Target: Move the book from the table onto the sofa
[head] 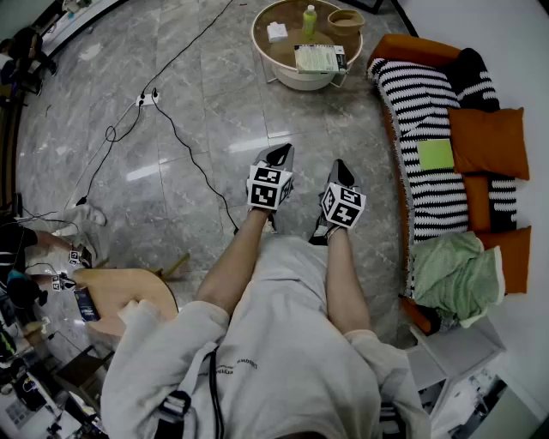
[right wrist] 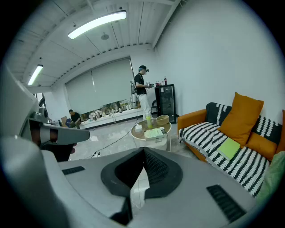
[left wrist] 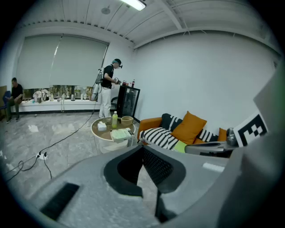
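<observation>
The book (head: pixel 317 58), pale green and white, lies on the round wooden table (head: pixel 287 79) at the top of the head view, well ahead of both grippers. The left gripper view shows the book (left wrist: pixel 120 134) on the table's near side; the right gripper view shows the book (right wrist: pixel 154 132) too. The sofa (head: pixel 425 111), orange with a striped throw, runs down the right side. My left gripper (head: pixel 279 156) and right gripper (head: pixel 341 169) hover side by side over the floor, both shut and empty. Their jaws meet at the tips (left wrist: pixel 143 147) (right wrist: pixel 144 150).
A green bottle (head: pixel 309 19), a bowl (head: pixel 346 19) and a white box (head: pixel 276 32) share the table. On the sofa lie a lime-green flat pad (head: pixel 436 154), orange cushions (head: pixel 489 141) and a green cloth (head: pixel 455 274). A cable with a power strip (head: pixel 147 99) crosses the floor. A person (left wrist: pixel 107 87) stands by a black cabinet.
</observation>
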Demonstrator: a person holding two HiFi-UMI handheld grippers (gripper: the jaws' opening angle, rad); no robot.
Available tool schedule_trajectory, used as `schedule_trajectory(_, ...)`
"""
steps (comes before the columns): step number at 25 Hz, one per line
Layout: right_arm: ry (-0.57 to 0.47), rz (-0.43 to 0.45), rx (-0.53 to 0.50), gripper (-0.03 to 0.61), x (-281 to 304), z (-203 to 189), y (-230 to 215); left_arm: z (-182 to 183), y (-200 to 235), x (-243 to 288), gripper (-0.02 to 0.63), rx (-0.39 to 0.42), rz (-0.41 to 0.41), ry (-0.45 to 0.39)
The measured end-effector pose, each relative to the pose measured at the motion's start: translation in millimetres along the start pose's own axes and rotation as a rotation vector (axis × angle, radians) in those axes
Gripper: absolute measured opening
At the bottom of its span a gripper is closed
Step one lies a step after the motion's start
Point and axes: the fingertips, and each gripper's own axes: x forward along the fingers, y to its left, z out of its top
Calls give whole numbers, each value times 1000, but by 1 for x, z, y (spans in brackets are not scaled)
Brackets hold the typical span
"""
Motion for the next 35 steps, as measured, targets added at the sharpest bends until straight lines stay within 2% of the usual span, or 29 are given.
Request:
schedule_trajectory(4,-6,-37,23,6,5,-13,30,-7,31,-15,9,38,-27,8)
schedule_trajectory(9,-7,-41,-42,6,6,-18,71,-18,64,-33,9,11,-37,5)
schedule_trajectory(15,-2,-95,-59,6,5,-14,75,-26,77,-37,9,-43,-57,3)
schedule_trajectory(22,18,-33,-21,6,20,-14,90,-28,84,-33,9,-89,-116,0)
schedule_trajectory(25,45,-3,-43,6,28,-18,99,-26,97,-34,9,-148,-112,-16)
schedule_trajectory(29,48,4,-7,6,42,-13,99,-11,103,-34,8,-249,-153,-84)
schedule_trajectory(35,62,47,-46,6,74,-5,115,1,121,-27,8,-231,-157,-91)
